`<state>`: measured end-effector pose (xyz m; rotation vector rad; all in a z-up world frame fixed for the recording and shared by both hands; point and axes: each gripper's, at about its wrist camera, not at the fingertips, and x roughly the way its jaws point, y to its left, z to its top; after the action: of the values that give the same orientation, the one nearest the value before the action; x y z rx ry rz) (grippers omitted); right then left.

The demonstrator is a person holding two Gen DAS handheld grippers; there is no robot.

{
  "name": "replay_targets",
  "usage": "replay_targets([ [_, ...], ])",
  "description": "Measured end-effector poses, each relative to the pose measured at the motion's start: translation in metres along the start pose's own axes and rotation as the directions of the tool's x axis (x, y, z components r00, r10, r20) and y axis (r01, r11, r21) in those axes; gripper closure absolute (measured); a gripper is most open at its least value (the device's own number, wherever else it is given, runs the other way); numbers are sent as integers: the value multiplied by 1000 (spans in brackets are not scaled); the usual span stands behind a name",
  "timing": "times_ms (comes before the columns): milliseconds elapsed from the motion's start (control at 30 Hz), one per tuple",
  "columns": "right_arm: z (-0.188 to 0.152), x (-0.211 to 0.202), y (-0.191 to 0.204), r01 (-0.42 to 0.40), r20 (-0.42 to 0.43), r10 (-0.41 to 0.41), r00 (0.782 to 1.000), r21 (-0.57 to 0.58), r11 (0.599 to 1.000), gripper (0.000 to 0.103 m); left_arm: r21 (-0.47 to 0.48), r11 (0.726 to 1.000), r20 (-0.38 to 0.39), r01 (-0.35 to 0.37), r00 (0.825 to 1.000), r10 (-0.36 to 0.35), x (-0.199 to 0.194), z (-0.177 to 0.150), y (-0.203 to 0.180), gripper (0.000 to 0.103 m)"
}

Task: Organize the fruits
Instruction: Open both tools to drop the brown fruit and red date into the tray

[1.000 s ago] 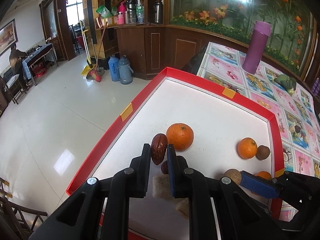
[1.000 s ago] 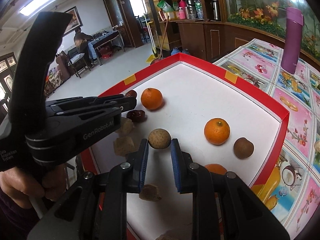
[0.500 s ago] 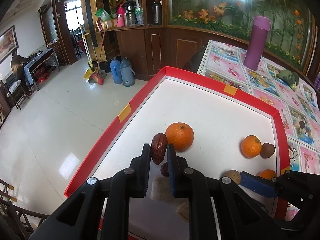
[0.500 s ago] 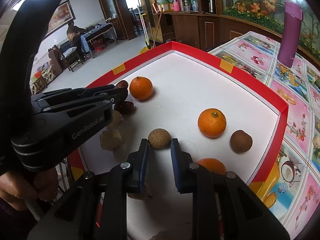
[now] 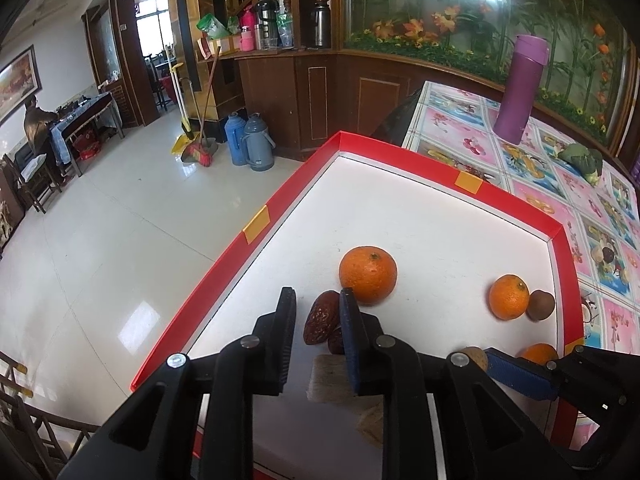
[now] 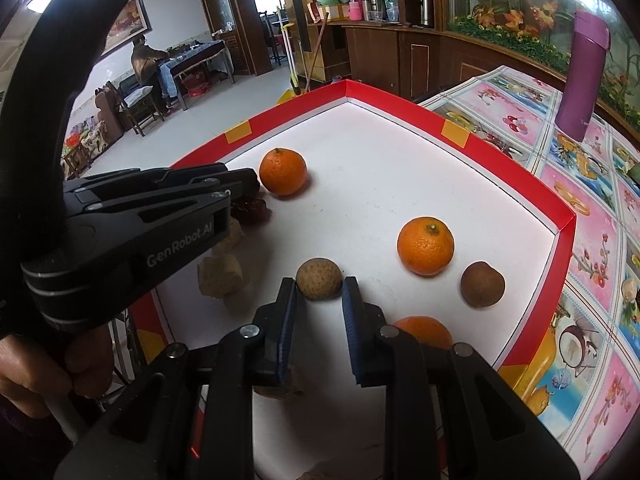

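Note:
A white tray with a red rim (image 5: pixel 256 232) holds three oranges, two brown longans, dark red dates and beige chunks. My left gripper (image 5: pixel 317 300) is open low over the tray. A date (image 5: pixel 318 318) lies tilted between its fingers, loose from the left pad, beside a second date (image 5: pixel 336 340) and just short of an orange (image 5: pixel 368 275). My right gripper (image 6: pixel 319 294) is open, and a longan (image 6: pixel 319 279) rests on the tray right at its fingertips. The other longan (image 6: pixel 482 284) sits beside an orange (image 6: pixel 425 245).
Beige chunks (image 6: pixel 220 276) lie near the tray's front left, under the left gripper's body (image 6: pixel 160 220), which a hand holds. A third orange (image 6: pixel 424 330) sits behind the right finger. A purple bottle (image 6: pixel 584 80) stands on the patterned tablecloth beyond the tray.
The left gripper's jaws have parted a little, and the date they held upright has dropped and now lies tilted on the tray. The right gripper has edged closer to the longan.

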<state>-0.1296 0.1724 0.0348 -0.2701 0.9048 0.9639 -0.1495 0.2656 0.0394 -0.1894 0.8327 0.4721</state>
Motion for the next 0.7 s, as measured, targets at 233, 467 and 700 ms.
replay_targets([
  [233, 1, -4, -1, 14, 14, -14, 1000, -12, 1000, 75, -19, 1000, -5, -1, 1000, 1, 0, 1, 2, 61],
  [467, 9, -24, -24, -30, 81, 23, 996, 86, 996, 64, -26, 1000, 22, -5, 1000, 6, -7, 6, 2, 47],
  [700, 16, -51, -70, -4, 154, -29, 988, 209, 978, 63, 23, 1000, 54, -1, 999, 0, -18, 19, -17, 31],
])
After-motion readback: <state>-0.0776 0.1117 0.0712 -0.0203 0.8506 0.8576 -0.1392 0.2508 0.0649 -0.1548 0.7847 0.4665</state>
